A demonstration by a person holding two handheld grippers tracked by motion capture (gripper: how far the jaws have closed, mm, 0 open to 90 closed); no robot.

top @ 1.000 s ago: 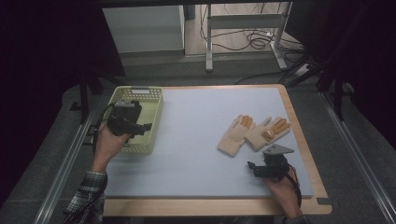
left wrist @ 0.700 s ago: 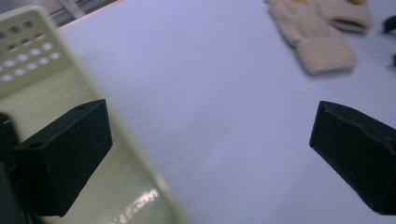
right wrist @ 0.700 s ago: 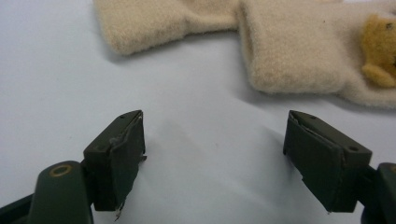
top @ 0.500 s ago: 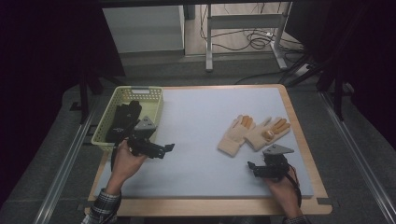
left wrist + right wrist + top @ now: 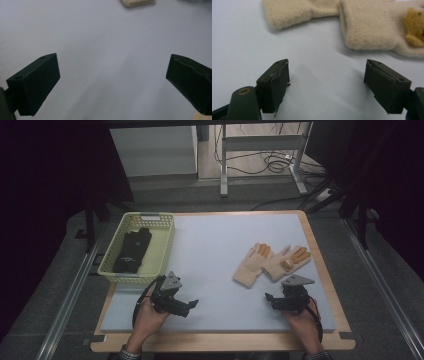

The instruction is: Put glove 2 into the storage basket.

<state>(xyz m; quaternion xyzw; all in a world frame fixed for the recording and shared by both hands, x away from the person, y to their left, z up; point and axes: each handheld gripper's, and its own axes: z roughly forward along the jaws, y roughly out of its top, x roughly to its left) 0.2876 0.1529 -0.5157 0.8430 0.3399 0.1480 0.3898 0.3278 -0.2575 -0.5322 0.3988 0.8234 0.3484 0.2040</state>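
Two cream knitted gloves lie flat on the pale blue mat of the table (image 5: 220,250), to the right of its middle. The left cream glove (image 5: 251,265) and the right cream glove (image 5: 284,262) lie side by side, their edges touching or overlapping, with fingers pointing away from the person and up to the right. Their fingertips are orange, and the right one carries a small orange-brown patch near its palm. In the right gripper view the fabric looks soft and fuzzy, the cuffs thick and rounded at the hem, and the patch (image 5: 415,27) reads as a small bear-like figure.

The right tongs (image 5: 272,300) rest low over the mat just in front of the gloves' cuffs, held in the person's right hand (image 5: 303,324). Their jaws stand wide apart with only bare mat between them; the cuffs lie just beyond the tips, untouched.

The left tongs (image 5: 190,306) sit near the front left of the mat in the left hand (image 5: 146,318), pointing to the right across the table. Their jaws are likewise spread wide with nothing between them.

At the table's left edge stands a pale yellow-green basket (image 5: 161,251), and a black glove (image 5: 131,251) lies inside it.
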